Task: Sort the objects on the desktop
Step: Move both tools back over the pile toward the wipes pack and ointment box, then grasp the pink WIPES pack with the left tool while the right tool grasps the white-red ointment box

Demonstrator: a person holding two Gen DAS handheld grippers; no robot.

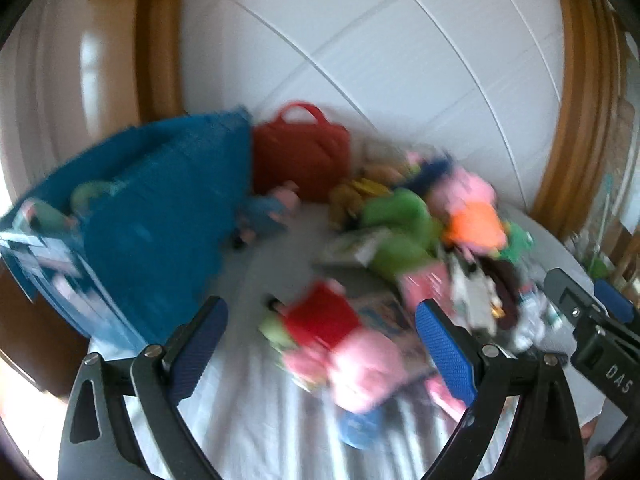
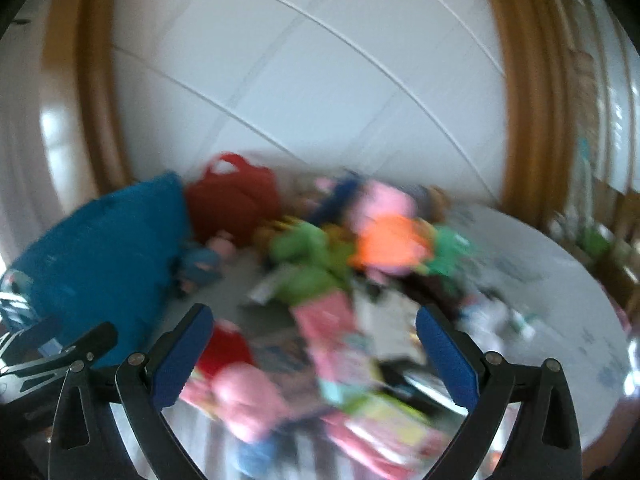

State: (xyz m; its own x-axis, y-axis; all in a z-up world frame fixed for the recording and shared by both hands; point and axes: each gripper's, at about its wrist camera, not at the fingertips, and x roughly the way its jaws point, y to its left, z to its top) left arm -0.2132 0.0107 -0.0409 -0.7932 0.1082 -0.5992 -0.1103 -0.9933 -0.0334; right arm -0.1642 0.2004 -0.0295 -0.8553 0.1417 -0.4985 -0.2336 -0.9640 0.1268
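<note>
— What are your two tools doing?

— My left hand-held gripper (image 1: 320, 344) is hanging released over the counter (image 1: 256, 420), its blue pads (image 1: 446, 354) spread wide with nothing between them. My right hand-held gripper (image 2: 314, 354) is hanging released too, pads (image 2: 448, 364) wide apart, gripping nothing. In the left view the right one is showing at the lower right edge of the frame.

— Where are the toys lying?

— Both views are blurring badly, so I am telling only the coarse shapes. A pink-and-red doll (image 1: 344, 344) is lying low in the centre of the left frame, between my left pads but below them, on the white striped cloth. In the right view the doll (image 2: 236, 380) is sitting in the lower left, just beside my left pad.

— And the rest?

— A toy pile (image 1: 432, 216) is filling the centre right of the left frame: green, orange and pink shapes touching one another. A blue basket (image 1: 160, 216) is standing at the left, with a red bag (image 1: 302, 160) just beside it in the upper centre, against the white wall (image 1: 360, 40). A small blue figure (image 1: 264, 216) is lying between the basket and the pile. Whether the books under the pile are touching the doll, I cannot tell.
</note>
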